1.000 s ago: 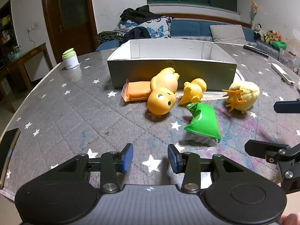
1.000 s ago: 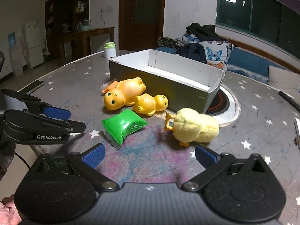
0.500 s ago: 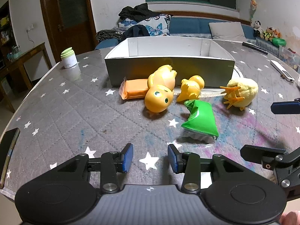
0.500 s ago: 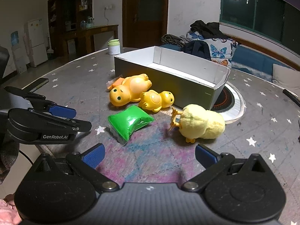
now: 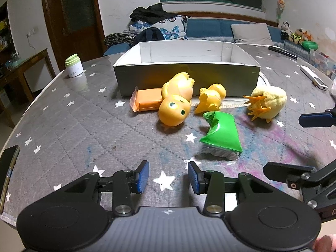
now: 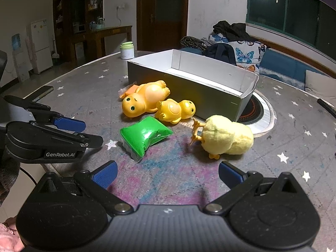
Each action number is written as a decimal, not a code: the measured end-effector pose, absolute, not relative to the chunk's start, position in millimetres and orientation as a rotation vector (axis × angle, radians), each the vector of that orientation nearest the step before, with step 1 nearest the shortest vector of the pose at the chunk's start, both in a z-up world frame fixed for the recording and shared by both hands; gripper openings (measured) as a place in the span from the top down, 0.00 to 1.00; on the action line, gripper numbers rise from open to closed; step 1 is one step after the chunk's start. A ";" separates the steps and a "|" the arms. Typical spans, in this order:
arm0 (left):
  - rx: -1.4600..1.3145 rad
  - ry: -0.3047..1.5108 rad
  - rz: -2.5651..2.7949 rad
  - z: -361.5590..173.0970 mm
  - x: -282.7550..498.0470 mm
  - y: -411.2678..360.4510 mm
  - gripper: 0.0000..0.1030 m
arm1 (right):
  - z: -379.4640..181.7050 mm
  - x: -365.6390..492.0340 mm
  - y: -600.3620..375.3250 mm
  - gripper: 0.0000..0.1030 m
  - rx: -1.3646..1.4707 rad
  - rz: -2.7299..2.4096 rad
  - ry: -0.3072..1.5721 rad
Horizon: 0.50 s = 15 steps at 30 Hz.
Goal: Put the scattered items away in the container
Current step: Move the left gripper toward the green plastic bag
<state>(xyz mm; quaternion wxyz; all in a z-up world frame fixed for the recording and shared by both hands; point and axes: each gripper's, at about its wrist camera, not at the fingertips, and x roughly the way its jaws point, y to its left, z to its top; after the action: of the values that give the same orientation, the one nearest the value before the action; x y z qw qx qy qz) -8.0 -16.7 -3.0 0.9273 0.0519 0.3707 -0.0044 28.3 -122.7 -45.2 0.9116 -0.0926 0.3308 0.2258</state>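
Observation:
An open grey cardboard box (image 5: 187, 77) (image 6: 189, 84) stands on the star-print table. In front of it lie an orange packet (image 5: 147, 101), a large orange toy (image 5: 176, 105) (image 6: 142, 99), a small yellow toy (image 5: 211, 100) (image 6: 176, 110), a green pouch (image 5: 222, 134) (image 6: 145, 135) and a plush yellow chick (image 5: 267, 103) (image 6: 226, 137). My left gripper (image 5: 168, 179) is open and empty, short of the pouch; it also shows in the right wrist view (image 6: 84, 133). My right gripper (image 6: 168, 173) is wide open and empty, just before the chick and pouch.
A white jar with a green lid (image 5: 73, 66) (image 6: 127, 50) stands at the far left. A phone (image 5: 8, 163) (image 6: 42, 91) lies at the left table edge. A round mat (image 6: 260, 113) lies beside the box. Remotes (image 5: 313, 78) lie at far right.
Both grippers have moved a little forward toward the toys; the items appear slightly nearer. Jaw openings are unchanged and nothing has been grasped.

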 end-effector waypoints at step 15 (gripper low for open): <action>0.103 0.773 -0.022 -4.4 -1.4 -17.0 0.58 | -52.5 37.5 -119.2 0.00 -0.189 0.478 0.701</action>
<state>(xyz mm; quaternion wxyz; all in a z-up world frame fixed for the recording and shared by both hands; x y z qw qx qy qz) -1.4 -17.0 -4.4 0.9249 0.0503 0.3766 -0.0105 37.5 -119.2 -52.5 0.9071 -0.0915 0.3396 0.2314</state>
